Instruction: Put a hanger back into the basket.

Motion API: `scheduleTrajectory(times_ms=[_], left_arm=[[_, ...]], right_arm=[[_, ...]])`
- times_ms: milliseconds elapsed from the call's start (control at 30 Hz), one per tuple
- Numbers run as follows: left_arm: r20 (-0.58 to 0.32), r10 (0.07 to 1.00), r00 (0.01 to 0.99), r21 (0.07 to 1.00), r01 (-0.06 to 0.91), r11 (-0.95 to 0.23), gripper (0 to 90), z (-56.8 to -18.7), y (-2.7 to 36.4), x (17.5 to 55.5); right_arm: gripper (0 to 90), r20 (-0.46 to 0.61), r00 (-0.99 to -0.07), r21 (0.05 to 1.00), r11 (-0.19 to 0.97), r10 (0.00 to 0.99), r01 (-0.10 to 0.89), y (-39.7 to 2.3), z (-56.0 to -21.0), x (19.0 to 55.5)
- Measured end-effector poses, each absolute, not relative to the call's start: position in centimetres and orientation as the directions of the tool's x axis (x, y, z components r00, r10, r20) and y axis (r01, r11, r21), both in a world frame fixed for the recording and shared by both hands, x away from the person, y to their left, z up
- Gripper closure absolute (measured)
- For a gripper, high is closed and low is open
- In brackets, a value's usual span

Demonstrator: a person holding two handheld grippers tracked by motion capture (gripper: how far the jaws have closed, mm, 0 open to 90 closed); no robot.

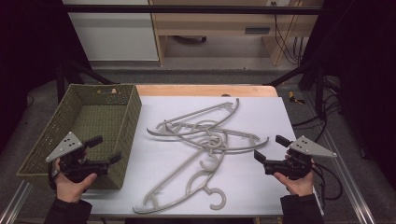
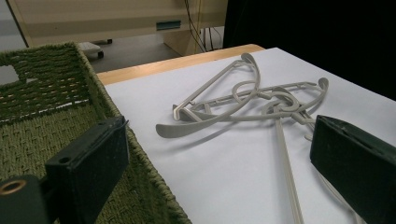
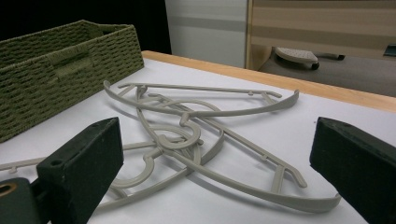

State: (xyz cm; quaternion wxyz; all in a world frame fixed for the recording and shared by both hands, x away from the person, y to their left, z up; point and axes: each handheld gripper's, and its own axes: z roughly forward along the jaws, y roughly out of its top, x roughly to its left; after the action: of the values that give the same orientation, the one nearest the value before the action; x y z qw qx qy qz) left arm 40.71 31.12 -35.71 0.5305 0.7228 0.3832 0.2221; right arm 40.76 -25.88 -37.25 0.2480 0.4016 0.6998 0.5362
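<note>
Several grey plastic hangers [image 1: 212, 140] lie tangled in a heap on the white sheet [image 1: 254, 114] in the middle of the table. My left gripper [image 1: 106, 148] hovers over the near right corner of an empty green woven basket [image 1: 133, 112], open, its jaws pointing toward the heap. My right gripper [image 1: 269, 148] is held at the sheet's right side, also open and facing the hangers. In the left gripper view the hangers [image 2: 243, 100] lie beyond the wide-apart jaws of the left gripper [image 2: 219, 163]. In the right gripper view the hangers [image 3: 187, 135] lie just ahead of the right gripper [image 3: 217, 168].
The basket [image 2: 93, 79] stands at the table's left, its side wall [image 3: 60, 70] next to the hangers. A wooden table edge [image 1: 205, 90] runs along the back. Cabinets and cables stand on the floor behind, and a dark frame bar [image 1: 187, 9] crosses overhead.
</note>
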Motion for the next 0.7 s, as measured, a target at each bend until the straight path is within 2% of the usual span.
scheduleTrajectory(times_ms=[700], left_arm=[[-0.031, 0.715, 0.698, 0.911, 0.315, -0.268, 4.2, -34.5, 27.2, 42.4]], right_arm=[[3.3, 0.087, -0.568, 0.941, 0.12, 0.819, 0.317, -25.1, -37.6, 41.1]])
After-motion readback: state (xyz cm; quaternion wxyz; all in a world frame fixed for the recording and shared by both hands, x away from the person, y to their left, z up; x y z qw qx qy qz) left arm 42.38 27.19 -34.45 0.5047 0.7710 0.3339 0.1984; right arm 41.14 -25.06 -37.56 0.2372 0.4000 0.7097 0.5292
